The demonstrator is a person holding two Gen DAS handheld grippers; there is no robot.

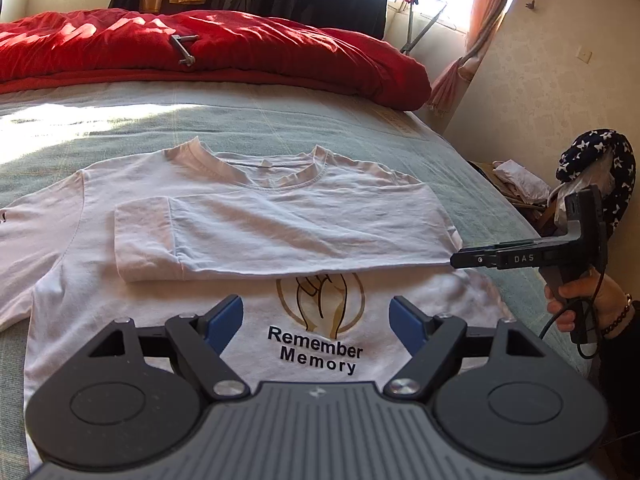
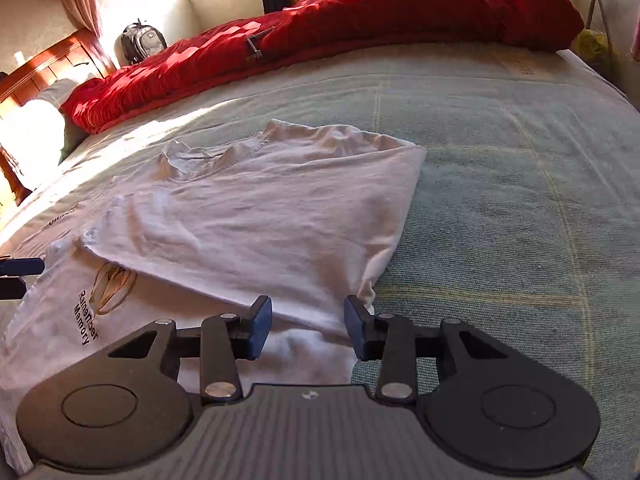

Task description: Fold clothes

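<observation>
The bed (image 1: 248, 120) carries everything: a red duvet (image 1: 240, 52) heaped along its far edge, and my white T-shirt (image 1: 132, 312) spread face up toward the near edge, its right side folded across the chest above the "Remember Memory" print (image 1: 316, 350). My left gripper (image 1: 316, 322) hovers over that print, jaws spread wide, empty. My right gripper (image 2: 308, 330) sits at the folded edge, jaws parted, pinching nothing.

T-shirt (image 1: 248, 216) left sleeve: runs off the left-wrist view's left edge.
Gold emblem (image 1: 320, 300): top hidden under the T-shirt's folded-over flap.
T-shirt hem: hidden behind the left gripper (image 1: 318, 322) body.
Metal piece (image 1: 184, 50) on the red duvet (image 1: 240, 52): too small to identify.
</observation>
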